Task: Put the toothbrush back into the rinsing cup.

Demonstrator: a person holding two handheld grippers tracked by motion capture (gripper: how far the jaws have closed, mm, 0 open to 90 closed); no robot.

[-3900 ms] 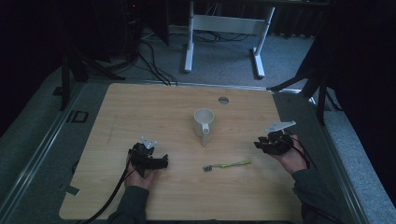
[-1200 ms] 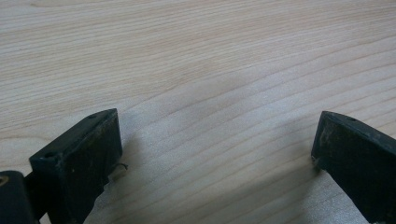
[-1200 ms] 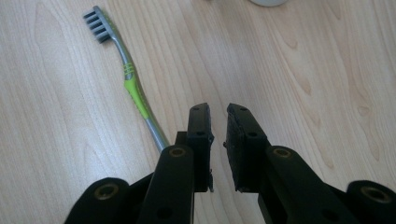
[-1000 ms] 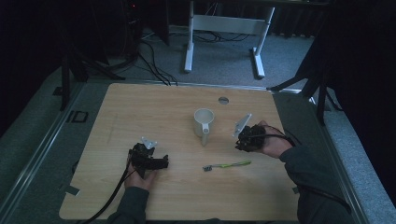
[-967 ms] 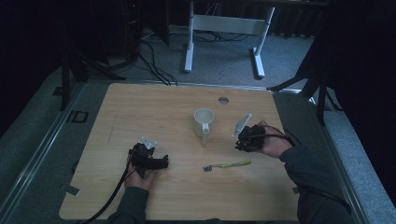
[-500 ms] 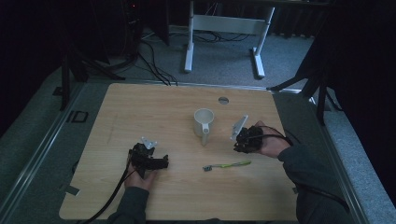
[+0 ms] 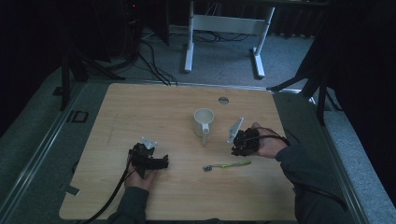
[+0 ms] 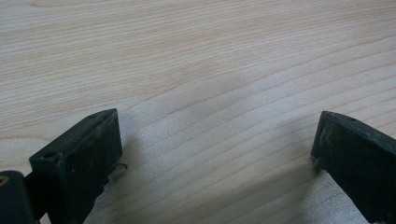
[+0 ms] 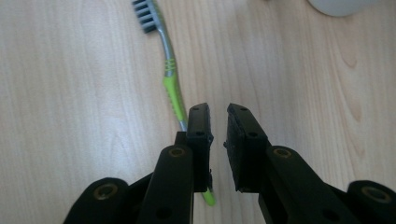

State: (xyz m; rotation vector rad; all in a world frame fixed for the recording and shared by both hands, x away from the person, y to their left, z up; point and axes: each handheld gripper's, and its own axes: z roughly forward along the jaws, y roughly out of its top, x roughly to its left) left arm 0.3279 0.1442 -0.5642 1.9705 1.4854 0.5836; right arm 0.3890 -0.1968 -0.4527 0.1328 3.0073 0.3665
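A green and grey toothbrush (image 7: 227, 165) lies flat on the wooden table (image 7: 140, 112), bristles toward the left. In the right gripper view the toothbrush (image 9: 169, 70) runs up and to the left, its handle end passing under the left jaw. My right gripper (image 9: 218, 111) hovers just above that handle end with its jaws almost together and nothing between them. In the high view the right gripper (image 7: 237, 150) sits right of a white mug (image 7: 204, 120). My left gripper (image 8: 217, 126) stands wide open over bare wood, and in the high view the left gripper (image 7: 161, 162) rests at the front left.
The white mug's base (image 9: 341, 5) shows at the top edge of the right gripper view. A small round grommet (image 7: 223, 100) sits in the table near its far edge. A desk frame and cables lie on the floor beyond the table.
My right gripper has moved left from the table's right side to just above the toothbrush handle, beside the mug. The left gripper has stayed where it was.
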